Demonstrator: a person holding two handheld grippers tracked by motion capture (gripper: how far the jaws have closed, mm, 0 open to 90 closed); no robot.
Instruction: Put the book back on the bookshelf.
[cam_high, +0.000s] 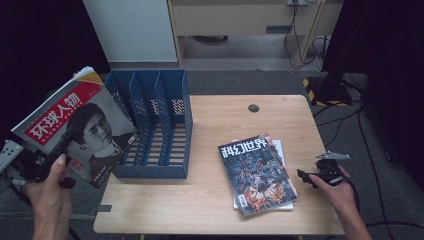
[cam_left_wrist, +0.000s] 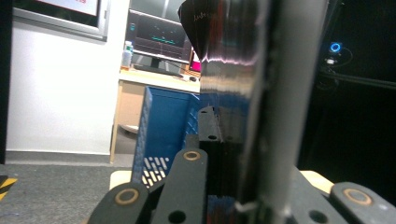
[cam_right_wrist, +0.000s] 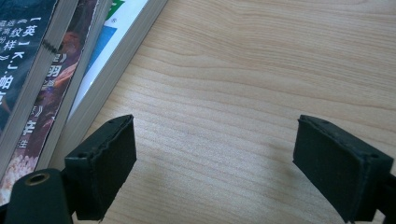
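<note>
Gripping a red-banded magazine (cam_high: 75, 127) by its near lower edge, left gripper (cam_high: 50, 162) pinched tight on it, held up off the wooden table (cam_high: 210, 195) at the far left of the scene, beyond the table's left edge. Tilted with the cover facing up and toward the camera, portrait and white characters on the red band plainly readable in the high view. Seen edge-on in the left gripper view as a tall stack of pages (cam_left_wrist: 261, 107) rising between the black jaws, clamped from both sides. Just right of the magazine, touching or nearly touching its lower right corner, a blue file rack (cam_high: 155, 125) with 3 slots, standing on the left half of the table. Near right of the table's middle, a stack of magazines (cam_high: 257, 175) lying flat, a dark illustrated cover on top, at least 2 more beneath. Just right of that stack, right gripper (cam_high: 312, 176) low over the table near the right edge, jaws spread wide with bare wood between them, gripping nothing. In the right gripper view, page edges of the stack (cam_right_wrist: 51, 70) at upper left, close beside the left jaw, not between the pads.
</note>
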